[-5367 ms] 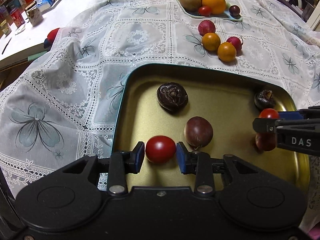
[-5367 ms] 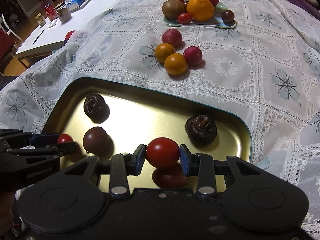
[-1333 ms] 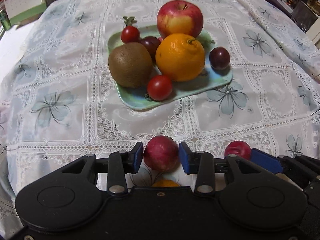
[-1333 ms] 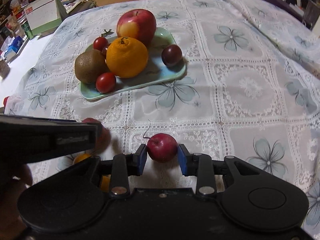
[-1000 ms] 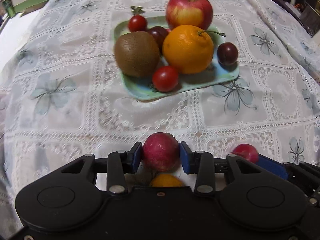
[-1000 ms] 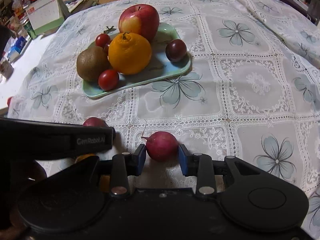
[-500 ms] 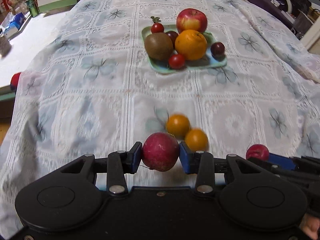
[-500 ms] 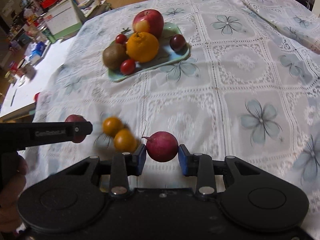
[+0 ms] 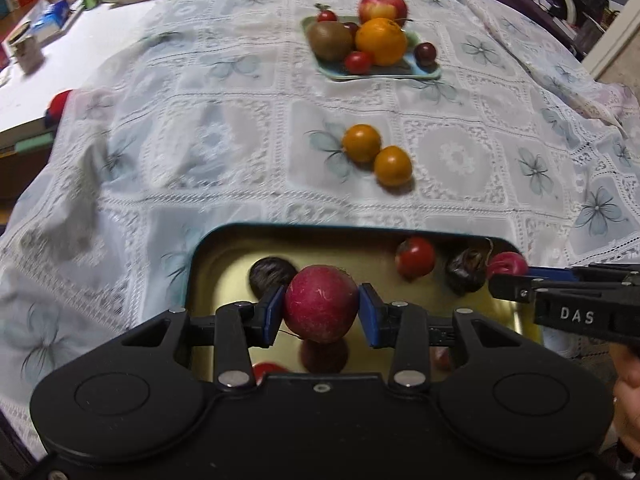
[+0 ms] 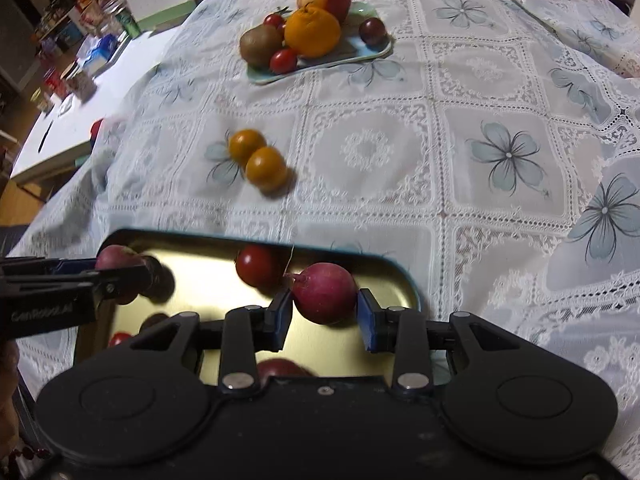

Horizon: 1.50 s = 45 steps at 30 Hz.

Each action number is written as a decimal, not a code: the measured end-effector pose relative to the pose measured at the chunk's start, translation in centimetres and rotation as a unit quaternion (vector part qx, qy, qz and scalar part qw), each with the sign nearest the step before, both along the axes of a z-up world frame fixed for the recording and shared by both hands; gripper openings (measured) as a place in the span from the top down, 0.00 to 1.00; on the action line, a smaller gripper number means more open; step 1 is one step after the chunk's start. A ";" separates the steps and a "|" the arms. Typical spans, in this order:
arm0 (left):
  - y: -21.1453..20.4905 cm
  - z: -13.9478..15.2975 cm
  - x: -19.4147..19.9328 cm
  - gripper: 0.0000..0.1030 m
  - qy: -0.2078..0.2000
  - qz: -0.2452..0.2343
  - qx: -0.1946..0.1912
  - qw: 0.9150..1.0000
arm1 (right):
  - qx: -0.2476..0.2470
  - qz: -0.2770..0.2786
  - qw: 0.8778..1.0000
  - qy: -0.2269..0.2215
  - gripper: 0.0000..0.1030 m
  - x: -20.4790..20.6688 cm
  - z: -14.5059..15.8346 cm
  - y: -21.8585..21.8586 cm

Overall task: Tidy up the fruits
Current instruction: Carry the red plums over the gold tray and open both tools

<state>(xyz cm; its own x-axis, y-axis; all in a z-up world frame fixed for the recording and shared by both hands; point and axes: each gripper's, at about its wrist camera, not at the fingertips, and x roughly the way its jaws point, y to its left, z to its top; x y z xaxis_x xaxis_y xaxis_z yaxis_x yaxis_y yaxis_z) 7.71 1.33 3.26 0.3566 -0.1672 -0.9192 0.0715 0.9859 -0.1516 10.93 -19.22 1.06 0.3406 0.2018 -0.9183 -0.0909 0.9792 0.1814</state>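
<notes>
My left gripper point(image 9: 320, 310) is shut on a round red radish point(image 9: 321, 304), held above the gold tray point(image 9: 218, 256). My right gripper point(image 10: 325, 307) is shut on a smaller red radish point(image 10: 325, 293) with a thin root, over the tray's far right corner point(image 10: 404, 280). In the left wrist view the right gripper point(image 9: 508, 276) enters from the right with its radish point(image 9: 507, 263). The tray holds a red tomato point(image 9: 415, 257) and dark round fruits point(image 9: 464, 269). Two orange fruits point(image 9: 376, 154) lie on the cloth beyond the tray.
A pale green plate point(image 9: 340, 74) at the far side carries an apple point(image 9: 382, 6), an orange point(image 9: 381, 41), a kiwi point(image 9: 330, 40), tomatoes and a dark plum. The lace tablecloth point(image 10: 500, 152) covers the table. A cluttered white side table point(image 10: 60, 136) stands to the left.
Both grippers have pulled back from the plate side with their radishes and now hang over the gold tray, which has come into view. The two orange fruits stay on the cloth.
</notes>
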 end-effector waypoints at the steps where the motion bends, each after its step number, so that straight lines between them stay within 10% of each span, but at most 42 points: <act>1: 0.4 -0.1 -0.3 0.54 0.000 0.006 0.002 1.000 | -0.001 0.003 1.000 0.002 0.66 -0.1 -0.1 0.1; 45: 2.7 -2.8 -1.3 0.54 0.044 0.042 0.026 0.998 | -0.021 -0.002 0.999 0.038 0.65 -0.2 -1.5 0.2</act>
